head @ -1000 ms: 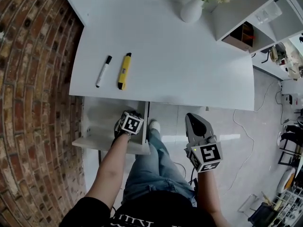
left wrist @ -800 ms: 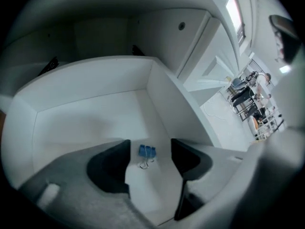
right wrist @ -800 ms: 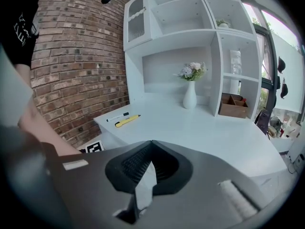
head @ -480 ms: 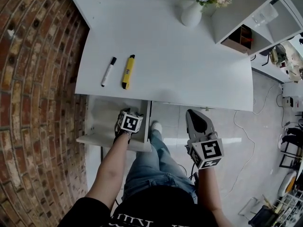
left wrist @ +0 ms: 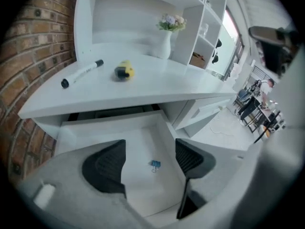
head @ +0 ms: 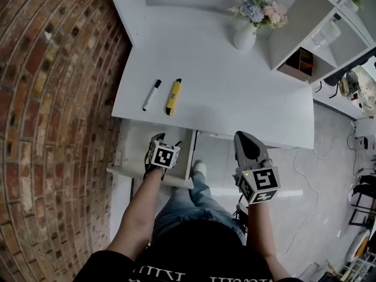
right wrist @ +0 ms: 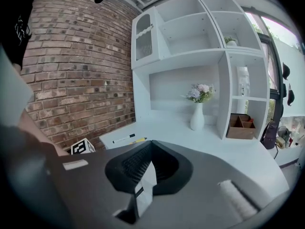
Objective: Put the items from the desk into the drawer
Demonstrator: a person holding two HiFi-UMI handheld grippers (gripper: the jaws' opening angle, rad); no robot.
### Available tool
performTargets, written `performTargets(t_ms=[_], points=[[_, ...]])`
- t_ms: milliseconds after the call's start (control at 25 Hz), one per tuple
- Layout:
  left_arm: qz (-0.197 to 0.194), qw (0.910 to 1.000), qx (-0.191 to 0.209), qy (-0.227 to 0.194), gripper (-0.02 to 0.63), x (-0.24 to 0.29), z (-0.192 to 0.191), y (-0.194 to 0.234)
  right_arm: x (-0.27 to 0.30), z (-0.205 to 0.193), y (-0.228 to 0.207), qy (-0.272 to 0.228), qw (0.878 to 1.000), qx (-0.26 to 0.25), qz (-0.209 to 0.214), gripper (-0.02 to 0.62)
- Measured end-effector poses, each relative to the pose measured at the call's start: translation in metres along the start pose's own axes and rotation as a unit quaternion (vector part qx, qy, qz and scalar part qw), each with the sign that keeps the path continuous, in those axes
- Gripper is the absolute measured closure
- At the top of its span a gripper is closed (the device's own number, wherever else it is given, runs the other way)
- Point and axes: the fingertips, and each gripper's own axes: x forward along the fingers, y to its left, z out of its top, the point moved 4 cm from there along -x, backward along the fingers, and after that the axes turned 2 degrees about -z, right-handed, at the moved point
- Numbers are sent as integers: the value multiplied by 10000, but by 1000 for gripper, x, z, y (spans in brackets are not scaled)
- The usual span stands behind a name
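On the white desk (head: 235, 93) lie a black-capped white marker (head: 151, 94) and a yellow pen-like item (head: 173, 96) side by side; both also show in the left gripper view, marker (left wrist: 82, 73) and yellow item (left wrist: 124, 71). Below the desk edge the drawer (head: 138, 148) stands pulled out. A small blue binder clip (left wrist: 155, 165) lies on its floor (left wrist: 138, 194). My left gripper (head: 166, 141) (left wrist: 150, 151) hangs above the drawer; its jaws have just been opening and stand open, nothing between the pads. My right gripper (head: 247, 140) (right wrist: 147, 165) is shut and empty, right of the drawer.
A white vase (head: 245, 37) with flowers stands at the desk's back. A white shelf unit (head: 320, 28) with a wooden organiser (head: 301, 53) rises at the right. A brick wall (head: 53, 98) runs along the left. The person's legs are below the drawer front.
Both grippers have lifted a little; the left one stays over the open drawer. The marker and yellow item keep their places on the desk.
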Motion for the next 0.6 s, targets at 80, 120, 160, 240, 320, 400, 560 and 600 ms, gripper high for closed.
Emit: performTargets(t_ms=[80, 120, 160, 240, 320, 400, 560, 600], points=[[91, 9998, -42, -184, 279, -14, 8, 3, 2, 7, -2, -91, 10000, 13, -8, 597], [137, 9995, -50, -283, 279, -21, 13, 4, 4, 10, -3, -134, 9999, 17, 2, 597], [187, 9991, -44, -376, 279, -28, 17, 6, 7, 14, -3, -177, 9998, 12, 25, 597], [308, 9981, -33, -532, 279, -39, 25, 11, 12, 20, -3, -259, 9996, -17, 89, 597], [428, 9968, -74, -667, 279, -46, 31, 17, 16, 26, -1, -330, 9993, -49, 164, 597], [502, 9953, -96, -820, 279, -53, 38, 20, 22, 31, 0, -384, 9989, -82, 249, 597], [603, 9916, -56, -1143, 279, -64, 60, 21, 34, 36, 0, -417, 9983, -110, 401, 597], [626, 9908, -50, -1197, 279, -65, 66, 21, 37, 37, -2, -414, 9982, -105, 425, 597]])
